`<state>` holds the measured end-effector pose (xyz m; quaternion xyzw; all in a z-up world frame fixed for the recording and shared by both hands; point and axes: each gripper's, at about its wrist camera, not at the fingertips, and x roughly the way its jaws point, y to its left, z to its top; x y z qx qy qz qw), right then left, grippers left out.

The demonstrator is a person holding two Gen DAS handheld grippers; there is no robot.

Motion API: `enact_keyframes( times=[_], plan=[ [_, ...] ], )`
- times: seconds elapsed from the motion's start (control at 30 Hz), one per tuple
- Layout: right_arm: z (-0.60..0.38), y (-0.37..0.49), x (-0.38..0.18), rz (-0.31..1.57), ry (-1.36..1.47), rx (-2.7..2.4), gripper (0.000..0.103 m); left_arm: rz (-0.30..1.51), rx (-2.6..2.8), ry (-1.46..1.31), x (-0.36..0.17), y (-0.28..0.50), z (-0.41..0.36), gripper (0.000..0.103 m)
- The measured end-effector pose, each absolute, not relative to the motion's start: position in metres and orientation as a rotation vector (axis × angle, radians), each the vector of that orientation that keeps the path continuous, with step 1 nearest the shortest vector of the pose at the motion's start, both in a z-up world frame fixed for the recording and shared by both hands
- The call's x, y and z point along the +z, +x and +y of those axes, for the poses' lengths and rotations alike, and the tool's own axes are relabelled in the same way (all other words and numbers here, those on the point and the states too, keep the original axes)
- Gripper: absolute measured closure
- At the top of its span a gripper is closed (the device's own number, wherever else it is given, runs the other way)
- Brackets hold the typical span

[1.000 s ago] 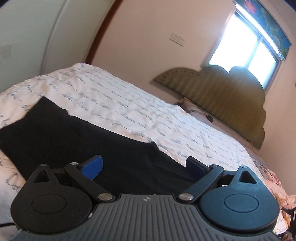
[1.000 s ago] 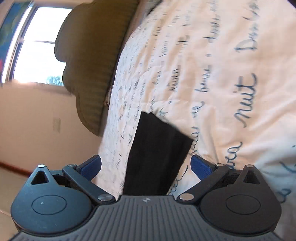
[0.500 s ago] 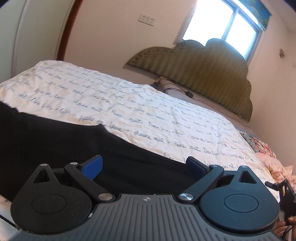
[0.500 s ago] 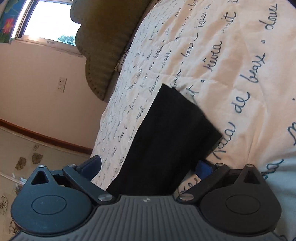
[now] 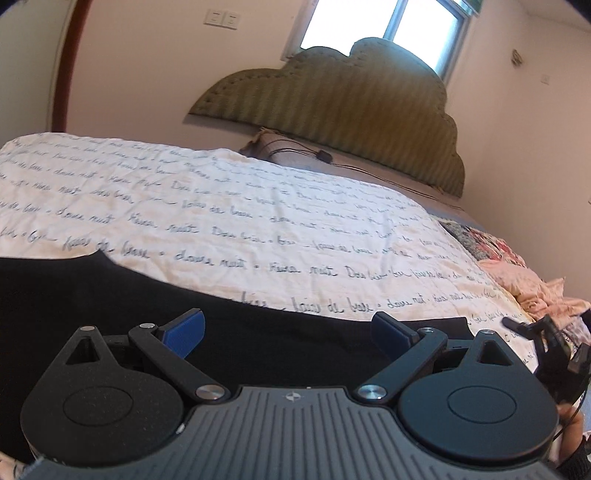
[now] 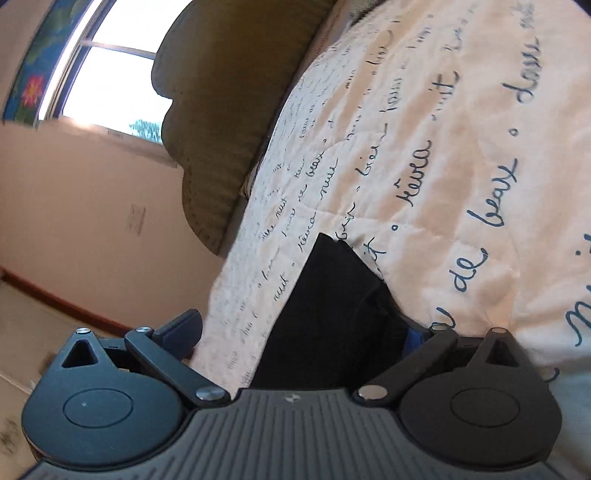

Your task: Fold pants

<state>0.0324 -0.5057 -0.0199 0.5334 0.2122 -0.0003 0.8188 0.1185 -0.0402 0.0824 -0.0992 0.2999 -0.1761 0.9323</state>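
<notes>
Both tongs [image 5: 286, 328] [image 6: 299, 332] agape over pants [image 5: 92, 295]

I count one pair of black pants [image 5: 110, 306] on one script-printed bedspread [image 5: 258, 206], two grippers, mine left [image 5: 286, 330] and right [image 6: 299, 332], one olive headboard [image 5: 343, 99] beyond the bedspread, one window [image 5: 388, 22] above it.

Daylight is pouring through the window [image 5: 388, 26] at upper centre, blowing out the glass; fisheye bending is curving frame edges, slight blur softening the bedspread [image 6: 443, 155].
</notes>
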Motion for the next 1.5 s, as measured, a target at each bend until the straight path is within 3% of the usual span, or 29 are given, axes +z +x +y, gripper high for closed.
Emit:
enact_keyframes(
  times=[0.1,0.17,0.2,0.27,0.33,0.47,0.7,0.9,0.97,1.0,1.03,1.07,1.1,1.13,1.2,1.27,1.3,1.33,1.5],
  plan=[
    [-0.496,0.03,-0.023,0.432,1.038,-0.078,0.025,0.614,-0.406,-0.192,0.085,0.13,-0.063,0.005],
    [-0.493,0.03,-0.027,0.443,0.996,-0.135,0.048,0.613,-0.454,-0.177,0.087,0.135,-0.083,0.005],
    [-0.491,0.03,-0.029,0.443,0.978,-0.149,0.054,0.616,-0.482,-0.168,0.086,0.138,-0.095,0.005],
    [-0.49,0.029,-0.034,0.443,0.948,-0.184,0.08,0.619,-0.543,-0.145,0.085,0.142,-0.121,0.005],
    [-0.49,0.025,-0.039,0.437,0.941,-0.208,0.09,0.624,-0.596,-0.121,0.083,0.144,-0.146,0.005],
    [-0.472,0.027,-0.025,0.431,0.792,-0.234,0.093,0.673,-0.711,-0.101,0.08,0.154,-0.194,0.005],
    [-0.388,0.036,0.01,0.429,0.111,-0.249,0.094,0.946,-0.829,-0.118,0.077,0.207,-0.287,0.006],
    [-0.359,0.037,0.01,0.404,-0.077,-0.221,0.094,1.105,-0.818,-0.004,0.045,0.23,-0.355,0.013],
    [-0.352,0.037,0.009,0.396,-0.124,-0.204,0.094,1.128,-0.821,0.039,0.034,0.232,-0.366,0.022],
    [-0.348,0.038,0.008,0.394,-0.143,-0.196,0.094,1.138,-0.825,0.056,0.029,0.233,-0.37,0.033],
    [-0.345,0.039,0.007,0.395,-0.156,-0.189,0.094,1.151,-0.83,0.059,0.025,0.234,-0.369,0.053],
    [-0.344,0.04,0.007,0.398,-0.163,-0.185,0.094,1.17,-0.821,0.053,0.021,0.237,-0.369,0.063],
    [-0.344,0.04,0.007,0.398,-0.16,-0.183,0.094,1.18,-0.807,0.039,0.016,0.24,-0.367,0.081],
    [-0.346,0.04,0.007,0.393,-0.148,-0.185,0.09,1.177,-0.798,0.018,0.013,0.242,-0.363,0.097],
    [-0.353,0.036,0.009,0.369,-0.101,-0.188,0.074,1.174,-0.761,-0.035,0.008,0.248,-0.351,0.097],
    [-0.369,0.021,0.013,0.287,0.012,-0.164,0.029,1.194,-0.731,-0.101,0.004,0.256,-0.334,0.097],
    [-0.378,0.013,0.015,0.239,0.073,-0.162,0.022,1.197,-0.722,-0.135,0.002,0.258,-0.325,0.096],
    [-0.386,0.006,0.016,0.195,0.132,-0.15,0.018,1.191,-0.708,-0.165,0.002,0.258,-0.314,0.096],
    [-0.426,-0.002,0.014,0.152,0.386,-0.168,0.018,1.057,-0.638,-0.236,0.02,0.236,-0.239,0.096]
  ],
)
